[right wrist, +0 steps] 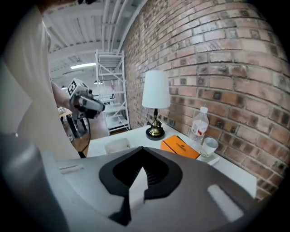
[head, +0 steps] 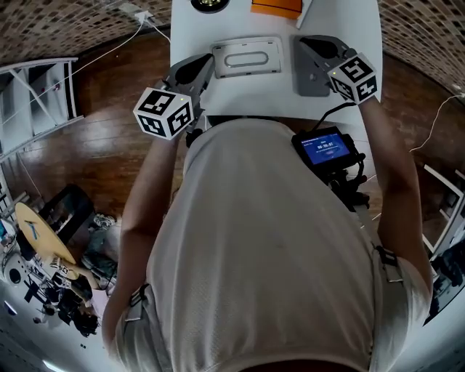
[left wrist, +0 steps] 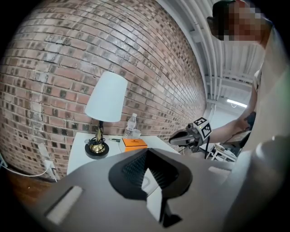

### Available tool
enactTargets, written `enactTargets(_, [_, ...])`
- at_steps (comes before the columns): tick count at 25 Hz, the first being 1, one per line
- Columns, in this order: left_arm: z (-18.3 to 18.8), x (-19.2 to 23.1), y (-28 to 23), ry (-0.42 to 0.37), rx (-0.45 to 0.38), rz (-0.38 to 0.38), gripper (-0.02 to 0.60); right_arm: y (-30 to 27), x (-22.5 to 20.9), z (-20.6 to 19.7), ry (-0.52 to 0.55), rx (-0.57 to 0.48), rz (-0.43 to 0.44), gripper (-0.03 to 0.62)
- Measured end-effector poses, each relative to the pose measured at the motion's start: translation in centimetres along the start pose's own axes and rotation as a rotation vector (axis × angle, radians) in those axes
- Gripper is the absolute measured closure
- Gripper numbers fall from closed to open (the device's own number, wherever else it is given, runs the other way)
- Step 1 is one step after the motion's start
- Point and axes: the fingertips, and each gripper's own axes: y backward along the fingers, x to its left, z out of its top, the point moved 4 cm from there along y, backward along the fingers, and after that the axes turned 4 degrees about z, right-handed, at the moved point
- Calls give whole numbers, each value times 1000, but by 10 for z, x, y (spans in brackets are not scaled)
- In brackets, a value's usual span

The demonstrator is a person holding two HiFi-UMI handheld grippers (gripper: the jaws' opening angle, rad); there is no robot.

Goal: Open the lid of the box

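The box (head: 245, 58) is a shallow white case with a recessed lid. It lies flat and closed on the white table (head: 363, 29), straight ahead of the person. My left gripper (head: 190, 73) hovers just off its left end, jaws together and holding nothing. At the box's right end my right gripper (head: 320, 52) sits over the table, also shut and empty. In the right gripper view the box (right wrist: 117, 145) shows beyond the closed jaws of the right gripper (right wrist: 142, 149). The left gripper (left wrist: 146, 152) looks across the table toward the far wall.
An orange flat box (head: 276, 7) (right wrist: 180, 147), a lamp (right wrist: 156, 90) (left wrist: 105, 97), a water bottle (right wrist: 199, 123) and a cup (right wrist: 209, 146) stand at the table's back by the brick wall. A screen device (head: 325, 149) hangs on the person's chest. White shelving (head: 36, 94) and floor clutter (head: 51, 261) lie left.
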Motion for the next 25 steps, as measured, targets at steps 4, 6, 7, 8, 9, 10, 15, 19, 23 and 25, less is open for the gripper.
enactTargets(4, [8,3,0,-24,4,-15,581,4,12,22,28,-57,14,594])
enactTargets(6, [8,5,0,-27,7,-19,581,4,16,27,33,-70,18,594])
enactTargets(7, [8,7,-1,-28,9,-21,581,4,17,29,38,-73,19,594])
enactTargets(8, [9,8,-1,-30,9,-23,581,4,19,30,44,-76,21,594])
enactTargets(9, [9,10,-1,-33,10,-23,581,3,20,32,51,-80,24,594])
enactTargets(10, [10,12,-2,-36,11,-24,581,3,21,34,57,-86,26,594])
enactTargets(15, [7,14,-9,-43,28,-22,581,2,20,40,62,-100,28,594])
enactTargets(19, [5,13,-6,-32,37,-25,581,-1,24,45,68,-96,34,594])
enactTargets(23, [1,11,-9,-43,35,-20,581,0,25,40,80,-109,38,594])
enactTargets(25, [-2,10,-11,-49,33,-20,581,-1,25,36,81,-115,39,594])
